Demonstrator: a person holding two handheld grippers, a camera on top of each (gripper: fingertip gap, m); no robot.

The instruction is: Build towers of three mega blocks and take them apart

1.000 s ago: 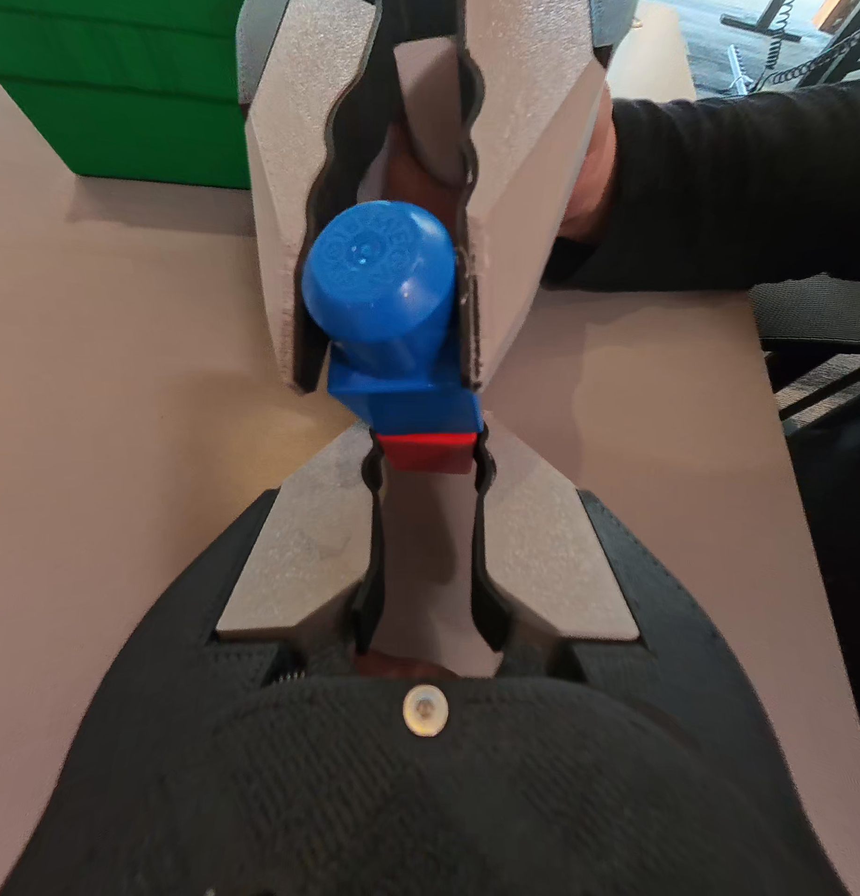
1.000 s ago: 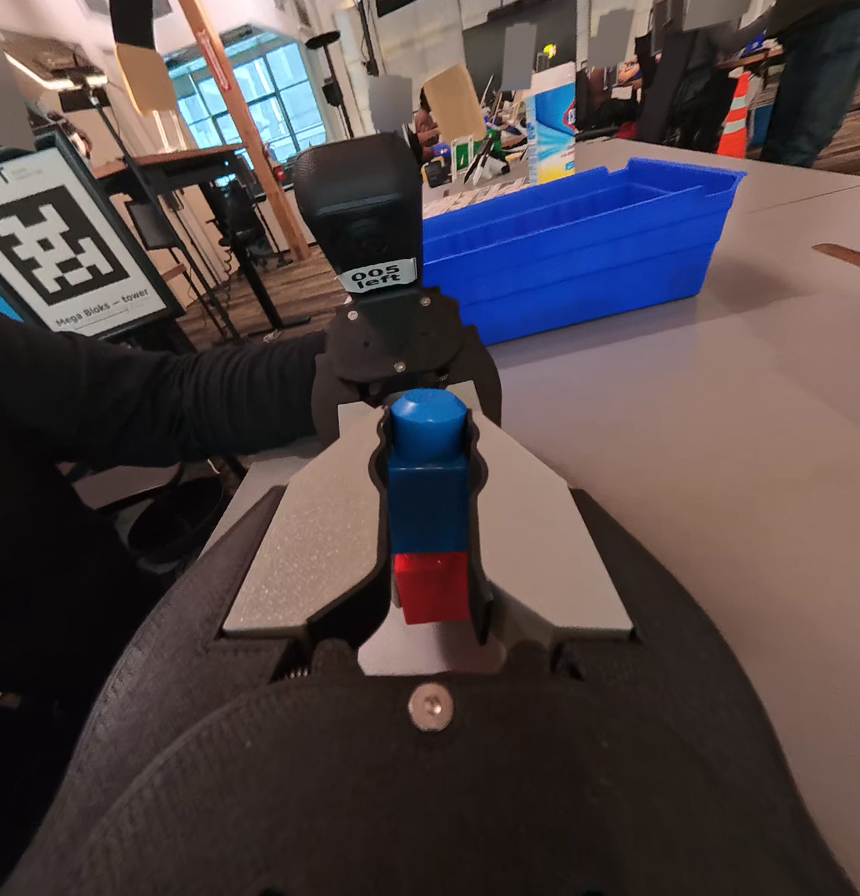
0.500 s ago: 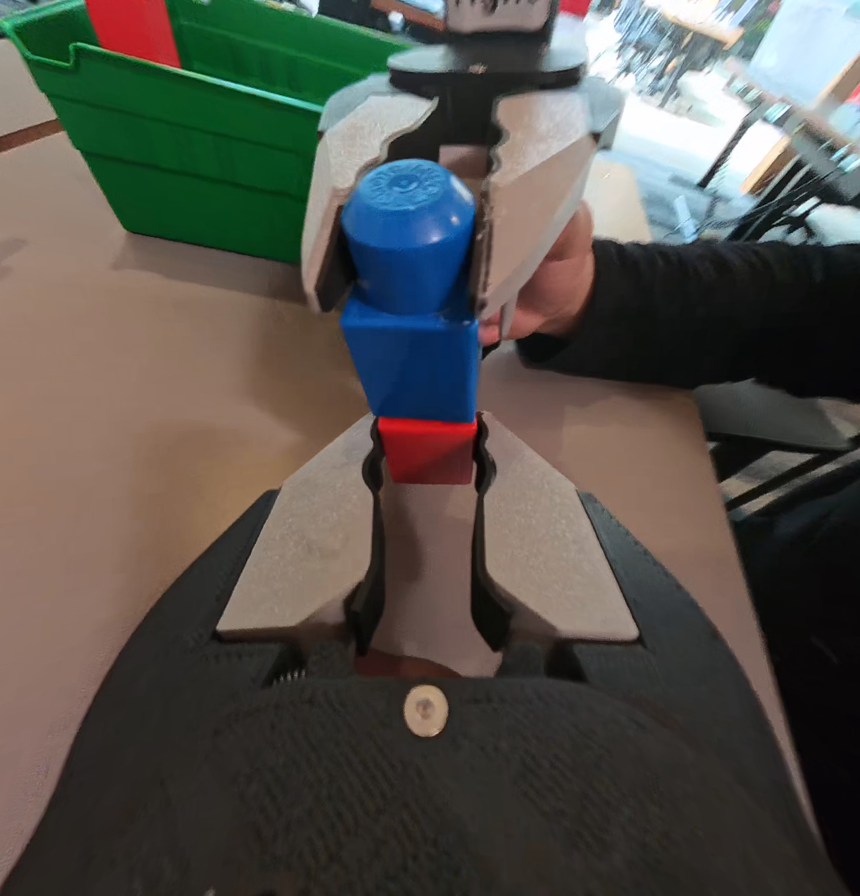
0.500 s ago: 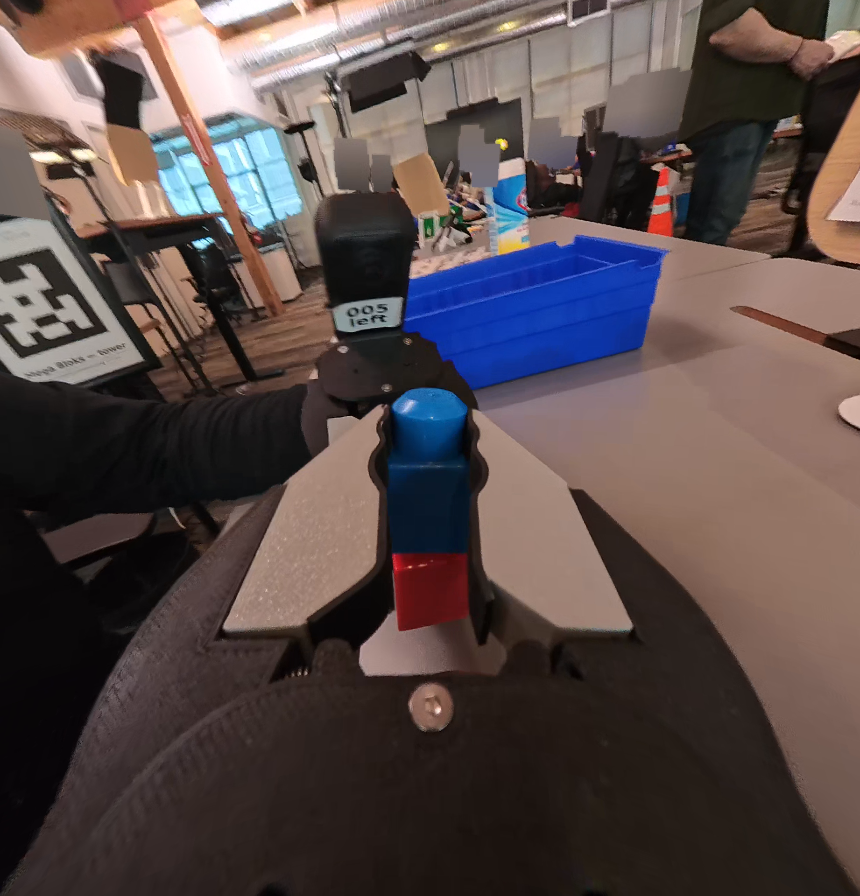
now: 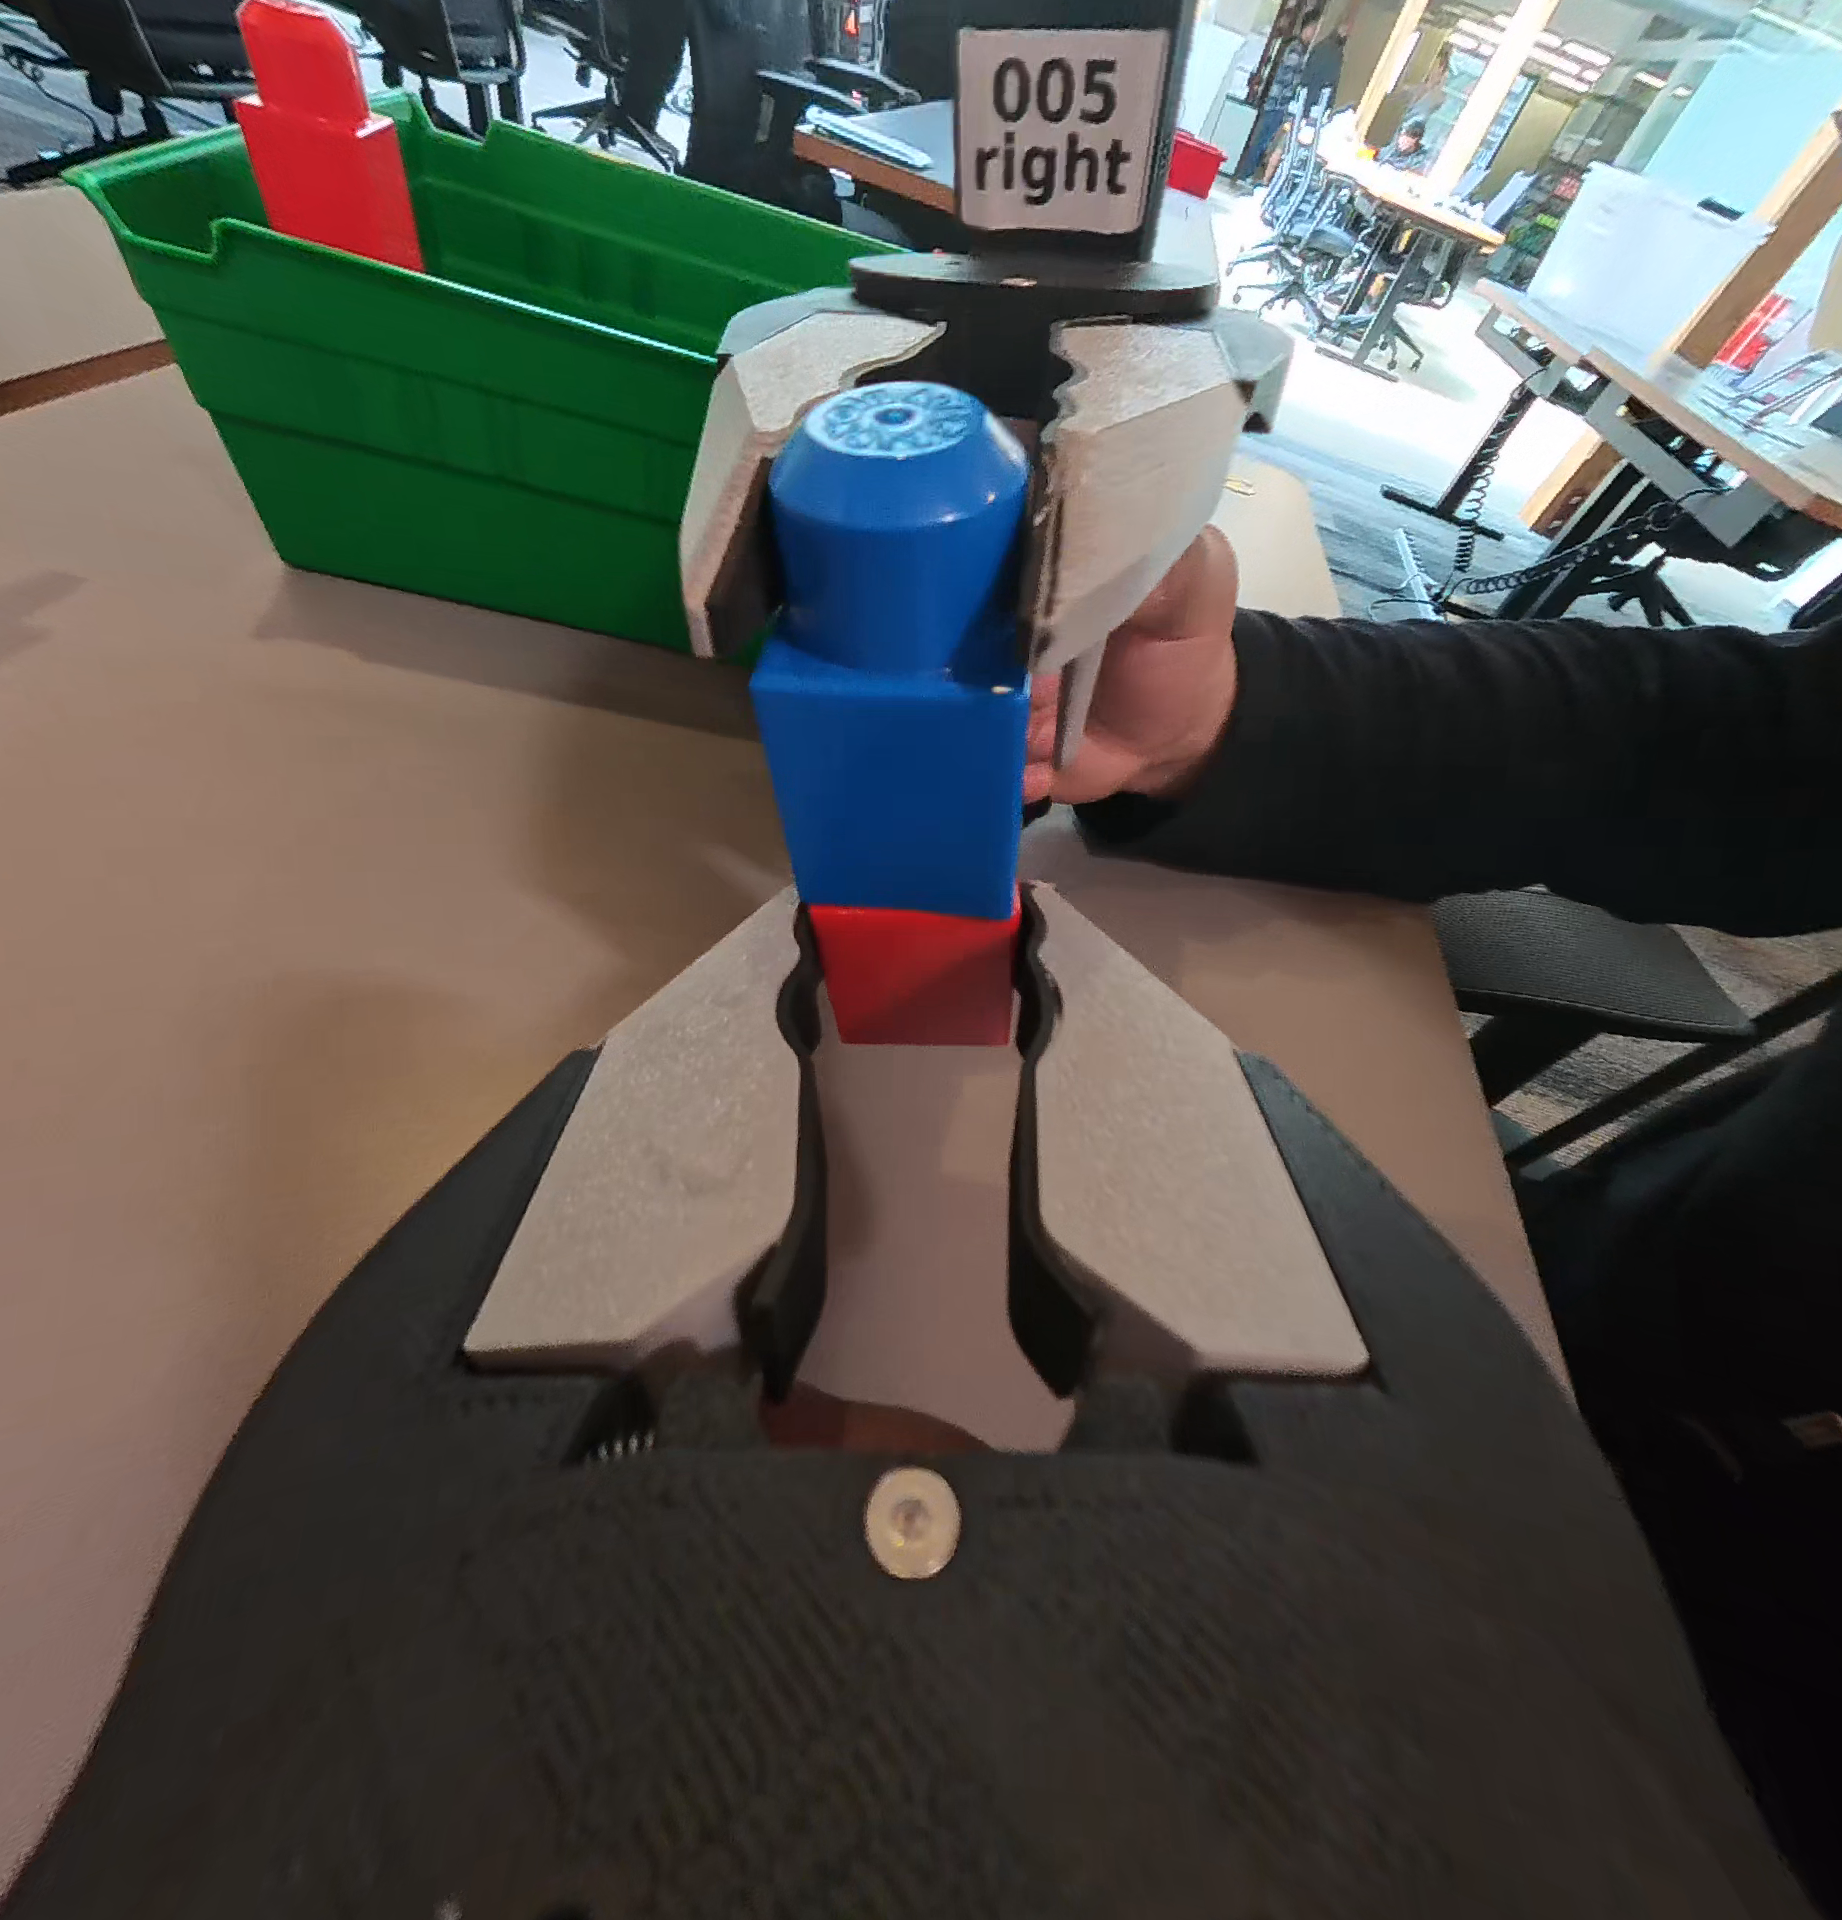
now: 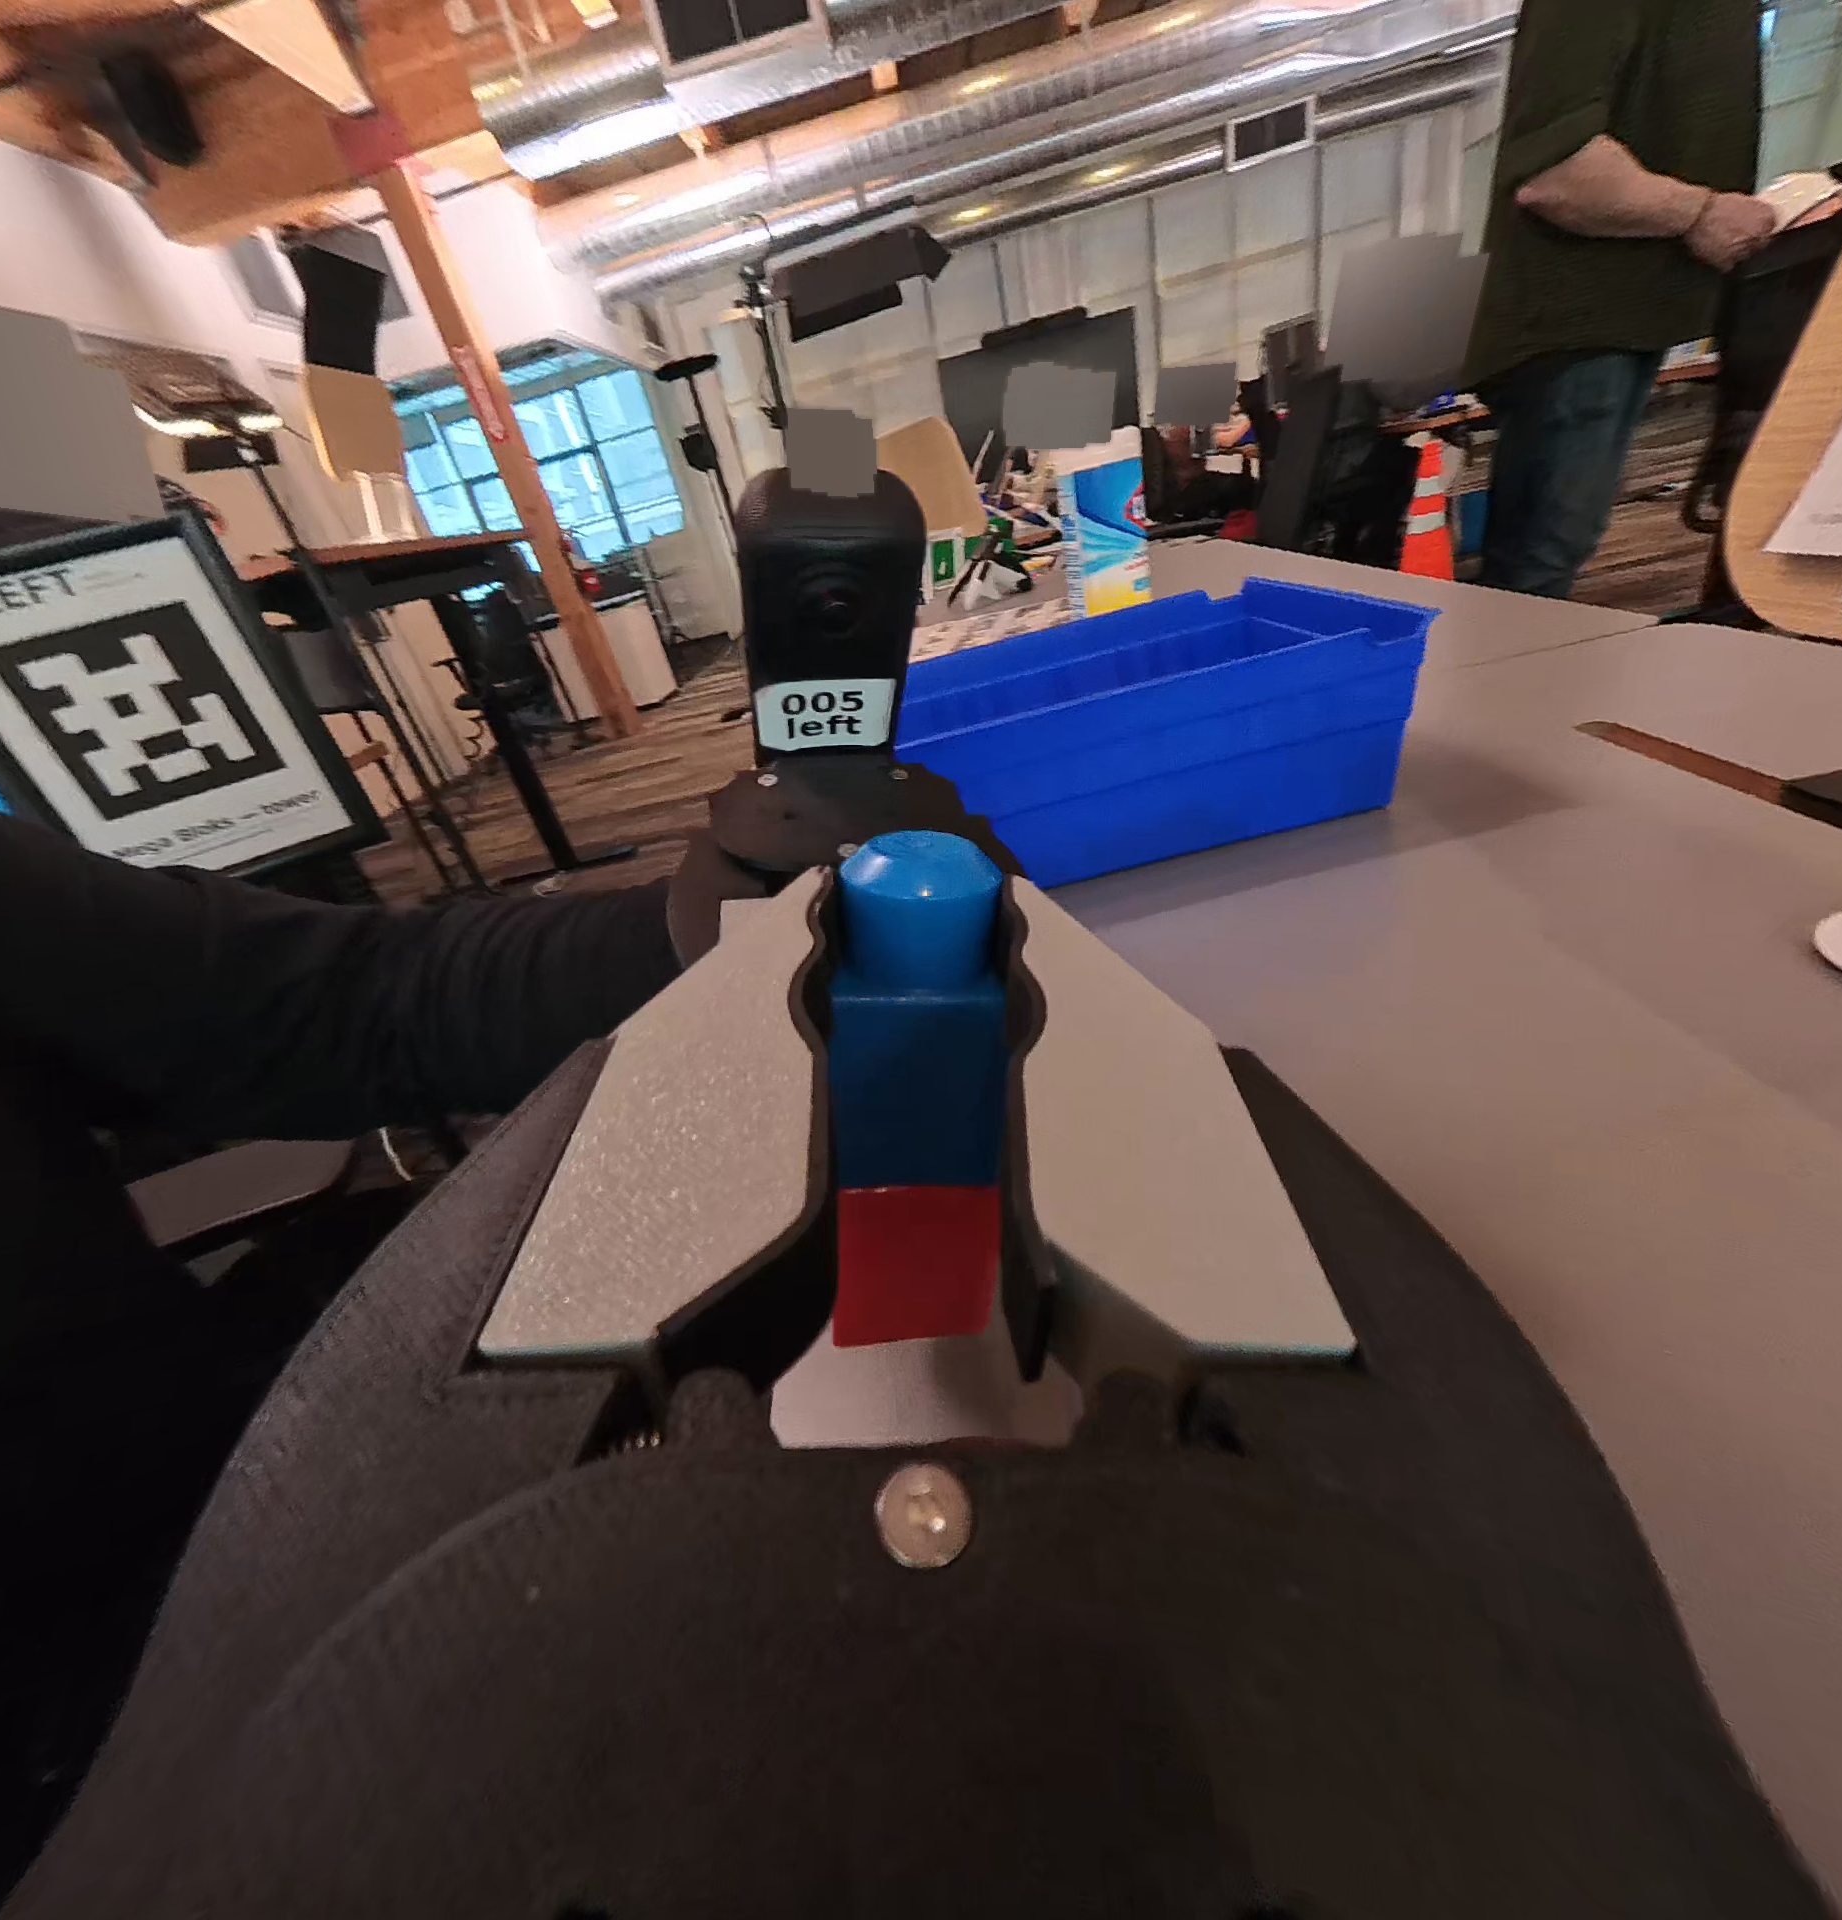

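Observation:
A two-block tower, a blue block [image 5: 896, 790] pressed onto a red block [image 5: 917, 977], is held above the tan table [image 5: 273, 831]. My left gripper [image 5: 917, 935] is shut on the red block at its fingertips. My right gripper [image 5: 896, 644] comes from the opposite side and is shut around the blue block's stud. In the right wrist view my right gripper [image 6: 915, 904] clamps the blue block [image 6: 917, 1081], with the red block [image 6: 912, 1268] below it between the fingers. The left gripper's fingers are hidden there. Another red block [image 5: 325, 156] stands in the green bin [image 5: 460, 416].
The green bin sits at the table's far left in the left wrist view. A blue bin [image 6: 1156, 748] sits on the grey table [image 6: 1519, 1039] ahead right. A framed marker sign [image 6: 138, 696] stands left. A person [image 6: 1623, 208] stands far right. An office chair [image 5: 1582, 966] is beside the table. There is about 7 centimetres between the tips of the two grippers.
Both wrist views have tilted up from looking down at the table. The green bin and its red block came into view. Both grippers stay shut on the tower.

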